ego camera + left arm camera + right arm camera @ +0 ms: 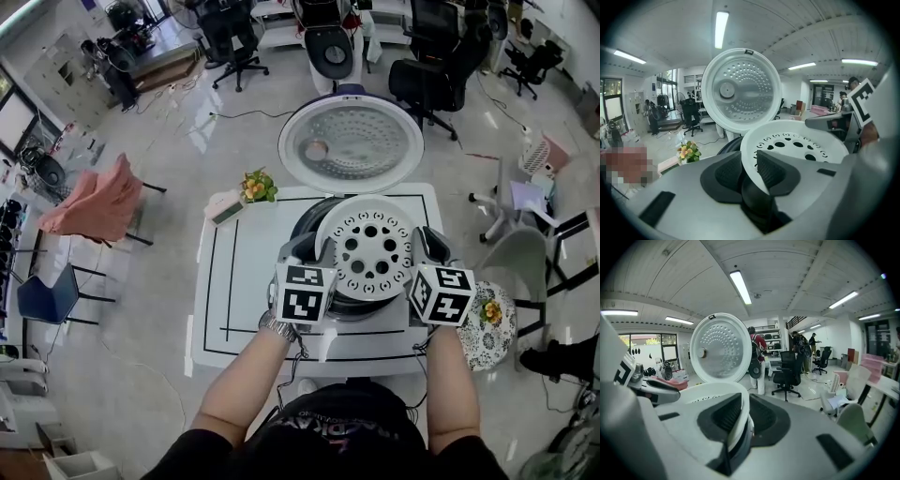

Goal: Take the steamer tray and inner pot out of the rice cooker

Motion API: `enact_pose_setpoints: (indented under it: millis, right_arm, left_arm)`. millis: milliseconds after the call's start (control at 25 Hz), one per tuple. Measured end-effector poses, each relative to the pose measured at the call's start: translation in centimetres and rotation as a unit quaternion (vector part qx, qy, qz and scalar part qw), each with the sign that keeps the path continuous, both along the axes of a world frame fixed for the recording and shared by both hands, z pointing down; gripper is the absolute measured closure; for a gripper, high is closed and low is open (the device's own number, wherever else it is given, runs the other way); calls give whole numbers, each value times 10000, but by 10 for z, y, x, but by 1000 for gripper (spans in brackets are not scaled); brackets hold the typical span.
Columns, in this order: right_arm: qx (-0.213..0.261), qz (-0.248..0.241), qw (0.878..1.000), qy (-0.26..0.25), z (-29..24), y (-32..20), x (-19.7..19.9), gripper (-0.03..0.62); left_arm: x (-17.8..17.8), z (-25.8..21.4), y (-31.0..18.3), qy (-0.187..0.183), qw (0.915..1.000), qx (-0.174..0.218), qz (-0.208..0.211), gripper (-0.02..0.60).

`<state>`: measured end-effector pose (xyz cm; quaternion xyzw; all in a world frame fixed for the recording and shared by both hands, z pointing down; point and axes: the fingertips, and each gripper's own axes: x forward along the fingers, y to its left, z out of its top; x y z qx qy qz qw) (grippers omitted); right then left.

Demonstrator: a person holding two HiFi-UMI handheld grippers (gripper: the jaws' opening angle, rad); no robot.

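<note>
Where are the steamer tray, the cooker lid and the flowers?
steamer tray (373, 249): head view, its perforated floor.
cooker lid (352, 142): head view, its inner plate.
flowers (255, 186): head view, the blossoms.

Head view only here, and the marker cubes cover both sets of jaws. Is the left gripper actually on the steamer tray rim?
Observer: Yes. In the left gripper view the left gripper is closed on the steamer tray rim, with one pad outside the wall and one inside.
Operator: Right side?
Observer: Same. The right gripper is shut on the rim, which runs edge-on between its pads.
Operator: Anyone behind the lid?
Observer: The right gripper view shows a person in a red top standing beyond the open lid, among the office chairs.
</note>
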<state>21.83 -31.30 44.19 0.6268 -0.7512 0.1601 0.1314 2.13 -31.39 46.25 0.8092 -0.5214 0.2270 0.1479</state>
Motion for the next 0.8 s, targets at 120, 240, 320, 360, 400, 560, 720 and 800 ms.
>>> enact_pose_setpoints:
  millis: [120,240,320,360,400,560,720,800]
  right_arm:
    - [-46,18,10000,-83,2,0,3,539]
    - [-21,53,9999,-132,-1,3,-1,540]
    - [46,59,9999,-112,-6,4,-4,540]
    - [85,53,9999,-102,-9,3,-5,540]
    - [125,41,9999,-98,-11,3,-7,540]
    - [299,-29,9995,-123,-26,3,-14,540]
    - [471,-233,9985,-144,-44,5,-31,540]
    - [617,-361,9973,-162,-56,5,-46,540]
  left_arm:
    - [1,-5,-1,199,9996,103,-167,485]
    - [-4,-11,0,269,9991,205,-269,491]
    - [-8,-19,1,303,9985,317,-333,494]
    - [-9,-23,1,294,9982,393,-355,497]
    - [-10,-28,1,279,9978,474,-375,497]
    - [-18,-46,4,313,9957,722,-496,500]
    - [-36,-63,13,359,9924,921,-736,502]
    - [-51,-73,18,371,9898,1059,-872,502]
